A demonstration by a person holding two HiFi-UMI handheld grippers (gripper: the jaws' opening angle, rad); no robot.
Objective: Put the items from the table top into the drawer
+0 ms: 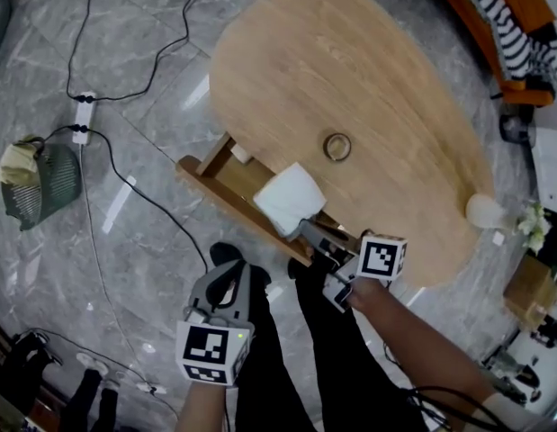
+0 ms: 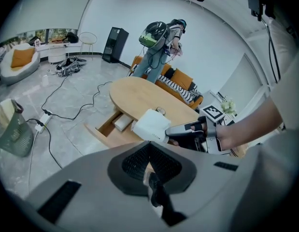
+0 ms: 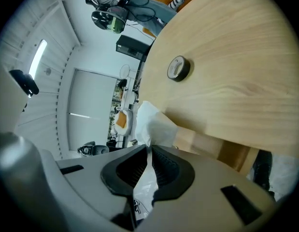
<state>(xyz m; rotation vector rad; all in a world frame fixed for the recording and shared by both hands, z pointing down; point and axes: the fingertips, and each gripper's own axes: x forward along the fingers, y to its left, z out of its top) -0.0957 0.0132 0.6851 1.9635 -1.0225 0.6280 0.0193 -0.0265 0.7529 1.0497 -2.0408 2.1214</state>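
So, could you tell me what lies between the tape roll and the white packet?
Only bare table top, seen in the head view, separates tape roll from white packet.

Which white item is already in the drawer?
The small white block in the drawer's corner by the table; the bigger pack hangs in the right gripper, and the round one sits on the table.

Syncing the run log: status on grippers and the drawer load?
Left gripper shut, empty. Right gripper shut on white soft packet, at open wooden drawer. Dark tape roll on tabletop. Nothing blocking.
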